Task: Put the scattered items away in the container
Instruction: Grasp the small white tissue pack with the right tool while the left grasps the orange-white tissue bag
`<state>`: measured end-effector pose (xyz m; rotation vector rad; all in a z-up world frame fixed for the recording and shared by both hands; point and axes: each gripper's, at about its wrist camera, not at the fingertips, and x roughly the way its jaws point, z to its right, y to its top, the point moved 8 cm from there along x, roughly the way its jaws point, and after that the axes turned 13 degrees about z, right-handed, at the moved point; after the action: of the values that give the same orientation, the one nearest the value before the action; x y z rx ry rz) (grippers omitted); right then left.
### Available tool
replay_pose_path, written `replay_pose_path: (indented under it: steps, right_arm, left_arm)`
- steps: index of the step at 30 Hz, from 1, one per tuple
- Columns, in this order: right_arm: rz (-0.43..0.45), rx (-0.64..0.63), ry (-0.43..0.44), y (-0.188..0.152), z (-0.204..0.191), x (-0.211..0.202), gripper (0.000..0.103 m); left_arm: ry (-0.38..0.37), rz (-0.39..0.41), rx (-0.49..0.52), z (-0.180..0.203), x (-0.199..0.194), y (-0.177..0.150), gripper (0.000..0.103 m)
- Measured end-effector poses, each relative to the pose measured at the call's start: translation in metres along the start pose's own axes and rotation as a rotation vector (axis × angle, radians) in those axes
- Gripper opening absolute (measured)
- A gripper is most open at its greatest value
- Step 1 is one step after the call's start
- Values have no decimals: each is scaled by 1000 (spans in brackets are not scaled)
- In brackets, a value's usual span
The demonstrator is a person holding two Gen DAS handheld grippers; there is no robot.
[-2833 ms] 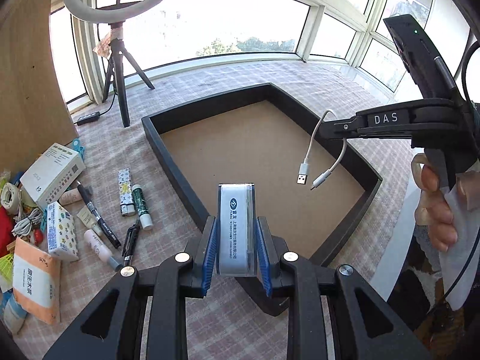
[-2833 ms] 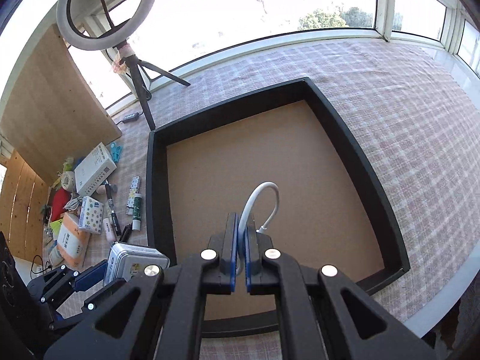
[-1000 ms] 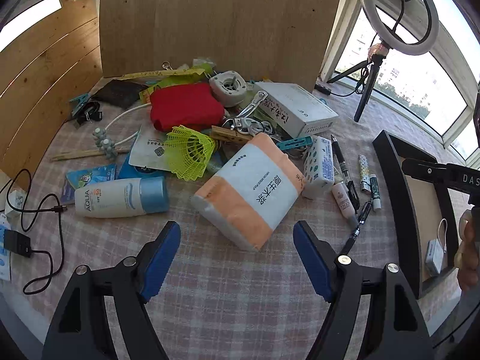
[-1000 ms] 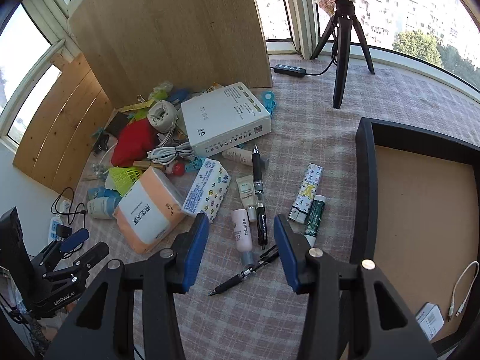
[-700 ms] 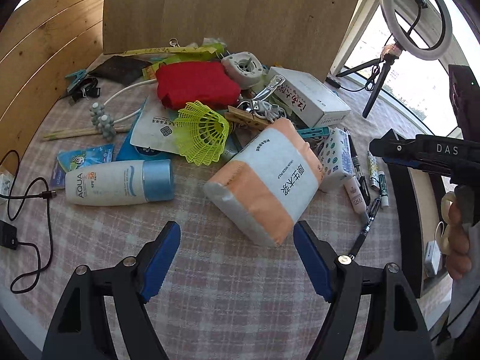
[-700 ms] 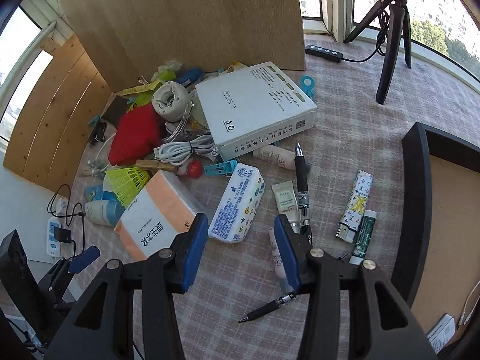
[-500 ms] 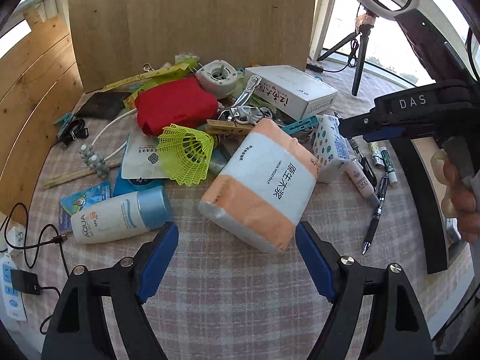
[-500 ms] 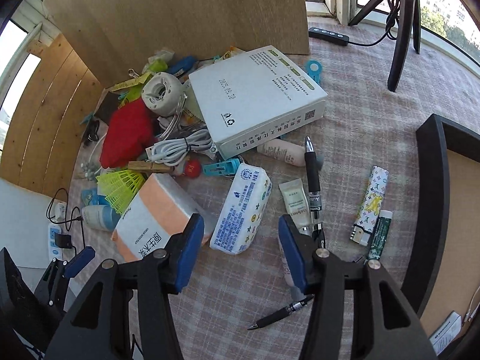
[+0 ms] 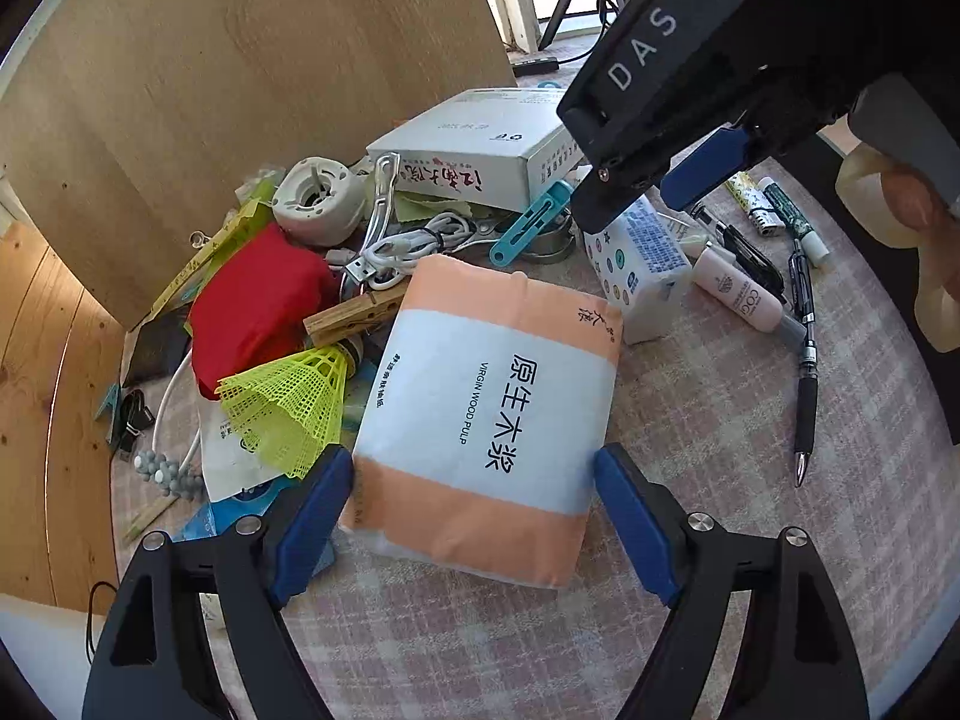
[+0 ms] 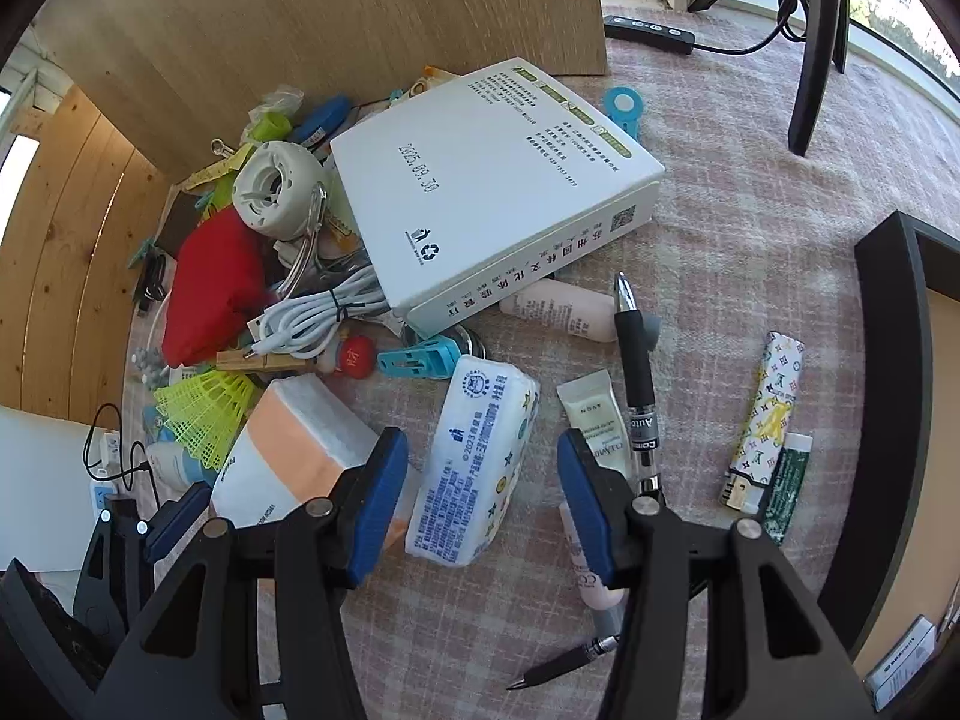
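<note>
My left gripper (image 9: 474,516) is open, its blue pads on either side of the near end of an orange-and-white tissue pack (image 9: 492,414), close to it or just touching. My right gripper (image 10: 480,498) is open and straddles a small white tissue packet with blue print (image 10: 474,468); this gripper also shows in the left wrist view (image 9: 660,174) above that packet (image 9: 642,264). The orange tissue pack also shows in the right wrist view (image 10: 300,456). The black tray (image 10: 888,420) stands at the right, with a small white box (image 10: 900,669) in its corner.
A big white box (image 10: 492,192), a red pouch (image 10: 210,288), a white cable bundle (image 10: 318,312), a yellow shuttlecock (image 10: 204,414), pens (image 10: 636,372), tubes (image 10: 558,306), a lighter (image 10: 762,420) and clips lie on the checked cloth. A wooden board (image 10: 300,18) stands behind.
Both grippers let go of their items in the tray, swung to the pile and opened. In the last half second both came down close around the two tissue packs.
</note>
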<state>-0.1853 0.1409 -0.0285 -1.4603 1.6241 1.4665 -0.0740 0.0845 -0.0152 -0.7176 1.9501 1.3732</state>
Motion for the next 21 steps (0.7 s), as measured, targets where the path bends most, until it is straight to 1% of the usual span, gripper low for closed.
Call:
replay_pose_path:
  steps: [2, 3, 4, 5, 6, 7, 9, 14, 17, 21]
  right_arm:
    - [-11, -5, -5, -2, 0, 4, 50]
    - [-12, -10, -12, -3, 0, 5, 47]
    - [-14, -16, -17, -3, 1, 7, 44]
    - [-17, -17, -19, -4, 1, 8, 35]
    - [-21, -15, -21, -5, 2, 9, 31]
    - [-20, -14, -21, -6, 3, 9, 29]
    - [-16, -15, -14, -7, 4, 8, 28]
    - [-5, -11, -3, -8, 9, -2, 25]
    - [10, -7, 8, -8, 13, -11, 25]
    - [36, 8, 27, -10, 23, -30, 25]
  left_arm:
    - [0, -5, -2, 1, 6, 2, 88]
    - [-3, -7, -7, 1, 9, 2, 88]
    - [-5, -7, -13, 1, 11, 2, 88]
    - [-8, -7, -19, 0, 12, 2, 88]
    - [-10, -8, -24, 0, 13, 1, 88]
    - [-14, -11, -31, -1, 15, 0, 86]
    - [-20, -4, -42, -2, 15, 0, 86]
    - [-38, 12, -70, -2, 10, -1, 80]
    - [-54, 16, -93, 1, 4, 0, 77]
    - [-65, 27, -134, 2, -5, 1, 75]
